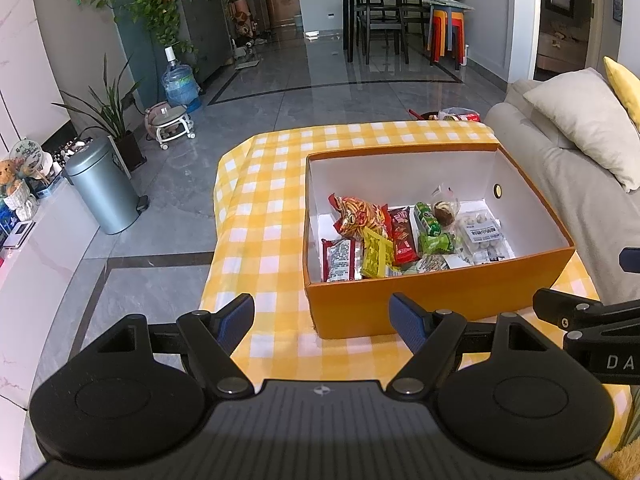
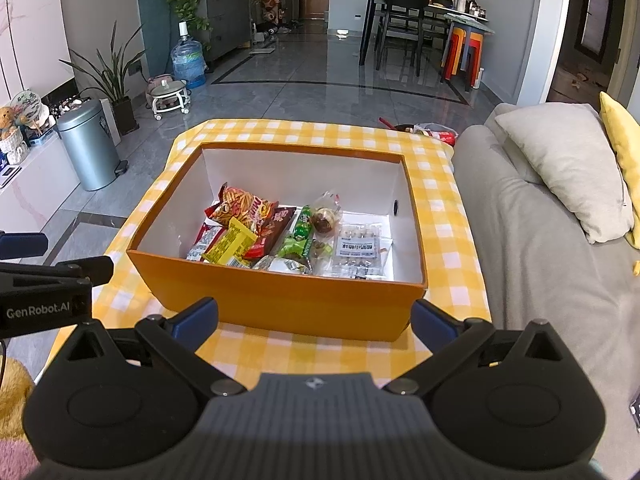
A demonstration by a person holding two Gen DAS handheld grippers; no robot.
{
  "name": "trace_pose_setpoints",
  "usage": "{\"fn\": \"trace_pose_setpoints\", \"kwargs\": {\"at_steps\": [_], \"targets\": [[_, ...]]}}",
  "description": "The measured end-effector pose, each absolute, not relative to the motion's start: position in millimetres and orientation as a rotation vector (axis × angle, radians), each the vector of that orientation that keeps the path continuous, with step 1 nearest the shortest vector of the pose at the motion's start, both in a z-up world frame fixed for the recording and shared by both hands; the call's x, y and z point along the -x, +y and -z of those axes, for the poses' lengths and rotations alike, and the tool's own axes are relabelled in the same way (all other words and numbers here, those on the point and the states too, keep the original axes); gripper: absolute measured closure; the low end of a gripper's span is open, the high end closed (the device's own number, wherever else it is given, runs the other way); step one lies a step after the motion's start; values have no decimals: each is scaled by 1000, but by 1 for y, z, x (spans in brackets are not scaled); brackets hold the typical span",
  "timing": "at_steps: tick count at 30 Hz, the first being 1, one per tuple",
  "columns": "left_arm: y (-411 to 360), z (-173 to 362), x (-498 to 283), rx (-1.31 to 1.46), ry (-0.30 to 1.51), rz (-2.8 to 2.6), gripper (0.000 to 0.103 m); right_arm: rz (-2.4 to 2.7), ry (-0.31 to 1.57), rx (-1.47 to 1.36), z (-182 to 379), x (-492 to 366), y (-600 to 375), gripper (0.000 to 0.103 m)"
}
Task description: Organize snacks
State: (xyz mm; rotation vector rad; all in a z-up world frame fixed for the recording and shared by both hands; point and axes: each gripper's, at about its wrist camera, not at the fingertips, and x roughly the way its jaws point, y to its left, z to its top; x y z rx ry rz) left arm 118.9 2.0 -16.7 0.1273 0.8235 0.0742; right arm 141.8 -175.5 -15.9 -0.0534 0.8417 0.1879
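Note:
An orange box (image 1: 436,296) with white inner walls stands on a yellow checked tablecloth (image 1: 264,216); it also shows in the right wrist view (image 2: 280,304). Several snack packs lie inside: a red-orange chip bag (image 1: 360,216) (image 2: 244,206), a yellow pack (image 1: 376,252) (image 2: 232,246), green packs (image 1: 430,224) (image 2: 300,236) and a clear tray of white balls (image 1: 480,236) (image 2: 358,246). My left gripper (image 1: 322,320) is open and empty, just short of the box's near wall. My right gripper (image 2: 314,320) is open and empty, in front of the same wall.
A grey sofa (image 2: 560,260) with a grey cushion (image 2: 568,168) stands right of the table. More snack bags (image 2: 436,130) lie beyond the table's far edge. A metal bin (image 2: 88,144), plants and a water jug (image 2: 188,60) stand to the left. A dining table with chairs (image 2: 404,24) stands far back.

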Motion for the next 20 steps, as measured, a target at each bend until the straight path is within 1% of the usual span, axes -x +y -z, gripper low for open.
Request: {"fn": "trace_pose_setpoints", "kwargs": {"at_steps": [20], "targets": [[2,12,-115,-116,816,-68,13,-185,836,38,14,-137,-175,4]]}}
